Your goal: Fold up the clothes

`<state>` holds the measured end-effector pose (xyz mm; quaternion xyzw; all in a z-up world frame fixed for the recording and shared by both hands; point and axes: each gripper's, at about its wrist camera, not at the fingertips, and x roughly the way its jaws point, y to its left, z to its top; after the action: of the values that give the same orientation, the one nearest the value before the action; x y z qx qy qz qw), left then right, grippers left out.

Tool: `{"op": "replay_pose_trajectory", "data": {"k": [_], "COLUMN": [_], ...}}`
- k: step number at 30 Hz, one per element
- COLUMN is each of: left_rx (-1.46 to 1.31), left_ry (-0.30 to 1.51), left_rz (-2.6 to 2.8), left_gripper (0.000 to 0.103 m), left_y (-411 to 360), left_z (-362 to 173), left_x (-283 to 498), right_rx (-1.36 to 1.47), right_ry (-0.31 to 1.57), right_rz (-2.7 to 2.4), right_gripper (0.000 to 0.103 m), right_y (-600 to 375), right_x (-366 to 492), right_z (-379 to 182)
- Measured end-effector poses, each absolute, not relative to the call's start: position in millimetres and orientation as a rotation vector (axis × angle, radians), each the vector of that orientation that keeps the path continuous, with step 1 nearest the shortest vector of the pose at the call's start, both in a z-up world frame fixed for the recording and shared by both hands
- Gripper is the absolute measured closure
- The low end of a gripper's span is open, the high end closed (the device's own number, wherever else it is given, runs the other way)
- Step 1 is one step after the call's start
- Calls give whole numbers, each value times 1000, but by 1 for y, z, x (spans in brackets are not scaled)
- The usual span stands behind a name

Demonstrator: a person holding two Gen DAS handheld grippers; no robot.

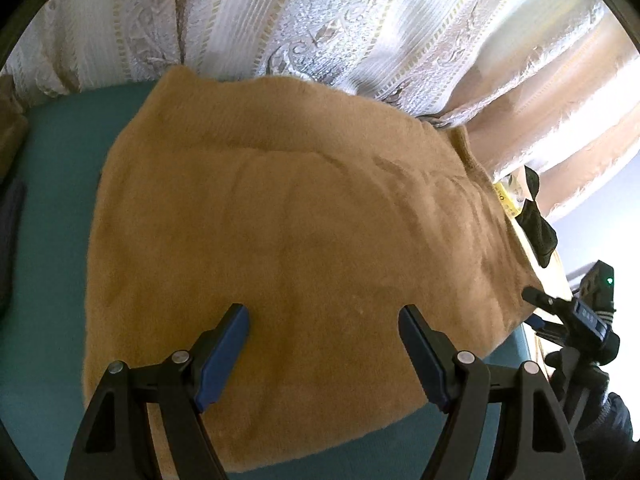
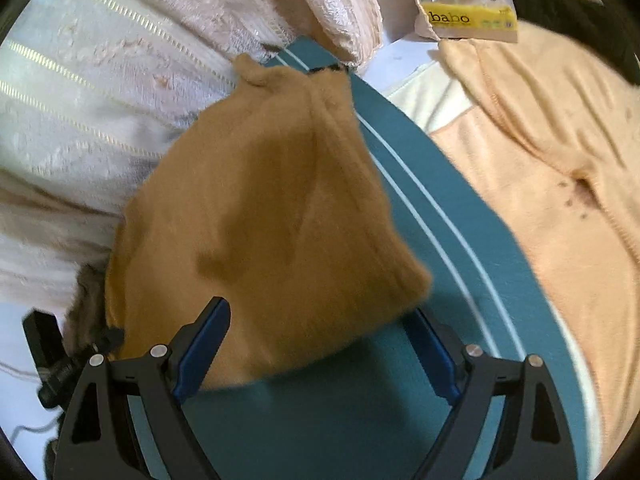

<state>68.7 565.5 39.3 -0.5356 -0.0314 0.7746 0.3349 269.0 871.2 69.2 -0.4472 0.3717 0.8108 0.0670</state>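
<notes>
A tan fleece garment (image 1: 288, 216) lies flat and folded on a teal mat (image 1: 48, 208). My left gripper (image 1: 324, 312) is open and empty, its blue pads above the garment's near part. In the right wrist view the same tan garment (image 2: 260, 216) lies on the teal mat (image 2: 328, 412). My right gripper (image 2: 320, 316) is open and empty, with the garment's near corner between the fingers. The right gripper also shows in the left wrist view (image 1: 568, 312) by the garment's right edge.
Patterned curtains (image 1: 320, 20) hang just behind the mat. A peach garment (image 2: 560, 152) lies right of the mat, with a yellow-labelled packet (image 2: 468, 16) and a dark cloth (image 2: 560, 0) beyond it. A dark cloth (image 1: 10, 232) lies at the far left.
</notes>
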Motion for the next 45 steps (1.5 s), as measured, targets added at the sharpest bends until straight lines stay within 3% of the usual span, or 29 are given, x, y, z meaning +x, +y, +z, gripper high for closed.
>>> {"op": "replay_pose_trajectory", "data": {"k": [7, 11, 16, 33, 45], "left_rx": [-1390, -1374, -1358, -1381, -1411], "left_ry": [-108, -92, -63, -73, 29], "left_rz": [2016, 2001, 1996, 2000, 2053], "left_gripper": [24, 24, 24, 24, 24], "left_y": [578, 593, 608, 608, 627], "left_z": [38, 37, 35, 30, 47], "left_x": [64, 58, 54, 52, 79], "right_rx": [-1207, -1200, -1208, -1181, -1136], "right_ry": [1227, 1170, 1302, 1350, 1497], "right_rz": [2459, 2465, 2425, 2480, 2511], "right_gripper": [2, 2, 4, 5, 6], "right_y": [885, 891, 896, 883, 905], "right_x": [251, 234, 232, 276, 247], "right_z": [63, 55, 52, 72, 36]}}
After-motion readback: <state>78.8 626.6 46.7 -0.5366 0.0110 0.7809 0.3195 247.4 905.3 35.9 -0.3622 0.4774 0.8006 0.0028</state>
